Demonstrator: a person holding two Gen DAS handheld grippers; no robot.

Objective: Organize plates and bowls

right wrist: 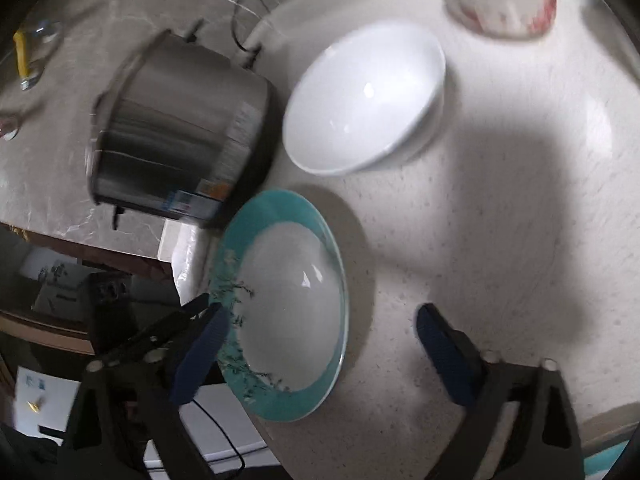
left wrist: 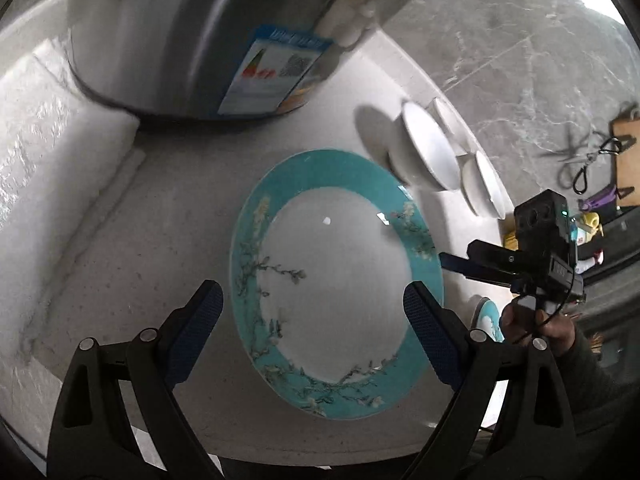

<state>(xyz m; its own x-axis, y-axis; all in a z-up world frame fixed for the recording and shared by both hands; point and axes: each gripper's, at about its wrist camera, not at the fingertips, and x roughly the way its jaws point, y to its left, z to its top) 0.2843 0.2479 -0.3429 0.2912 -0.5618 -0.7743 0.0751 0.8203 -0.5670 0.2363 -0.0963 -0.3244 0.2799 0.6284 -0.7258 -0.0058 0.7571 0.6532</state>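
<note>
I see both my left gripper [left wrist: 312, 312] and right gripper [right wrist: 320, 344] spread wide, empty, over the teal-rimmed plate [left wrist: 336, 280] on the tabletop [right wrist: 500, 240].

teal-rimmed plate [left wrist: 336, 280] with blossom branches, white centre; plain white bowl [right wrist: 364, 100]; red-patterned bowl [right wrist: 500, 0]; speckled pale desk [right wrist: 500, 220].

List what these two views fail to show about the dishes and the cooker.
- Second teal plate, left wrist view: mostly hidden behind the left gripper's finger.
- Cooker label, both views: text blurred, unreadable.
- Patterned bowl, right wrist view: motion-blurred, red pattern unclear.
- Cooker top, left wrist view: cut off by frame edge.
</note>
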